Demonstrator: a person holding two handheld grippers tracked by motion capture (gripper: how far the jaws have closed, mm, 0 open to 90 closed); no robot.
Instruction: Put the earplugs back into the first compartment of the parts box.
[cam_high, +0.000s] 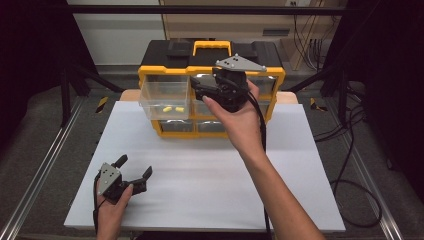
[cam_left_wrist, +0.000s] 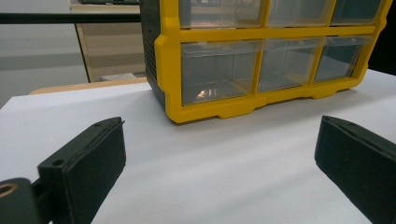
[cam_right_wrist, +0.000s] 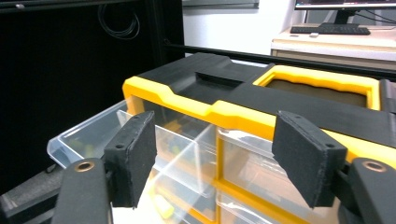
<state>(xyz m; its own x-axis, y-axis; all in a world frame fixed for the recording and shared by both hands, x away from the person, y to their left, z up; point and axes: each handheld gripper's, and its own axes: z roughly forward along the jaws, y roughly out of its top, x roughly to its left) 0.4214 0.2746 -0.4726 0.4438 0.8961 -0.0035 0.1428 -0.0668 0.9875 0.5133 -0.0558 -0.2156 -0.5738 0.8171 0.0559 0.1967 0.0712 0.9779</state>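
A yellow and black drawer organizer (cam_high: 210, 60) (cam_left_wrist: 261, 65) (cam_right_wrist: 289, 102) stands at the back of the white table (cam_high: 210, 175). Its top left clear drawer (cam_high: 165, 99) (cam_right_wrist: 93, 135) is pulled out, and two small yellow pieces (cam_high: 173, 108) lie in it. My right gripper (cam_high: 207, 92) (cam_right_wrist: 212, 163) hovers open in front of the organizer's top row, just right of the pulled-out drawer, nothing between its jaws. My left gripper (cam_high: 134, 167) (cam_left_wrist: 219, 168) rests open low over the table's front left, pointing at the organizer's lower drawers, empty.
A black handle recess framed in yellow (cam_high: 212, 48) tops the organizer. Metal rails (cam_high: 40, 170) run along both sides of the table. Cables (cam_high: 350, 165) lie on the floor at the right. A bare white surface stretches between the left gripper and the organizer.
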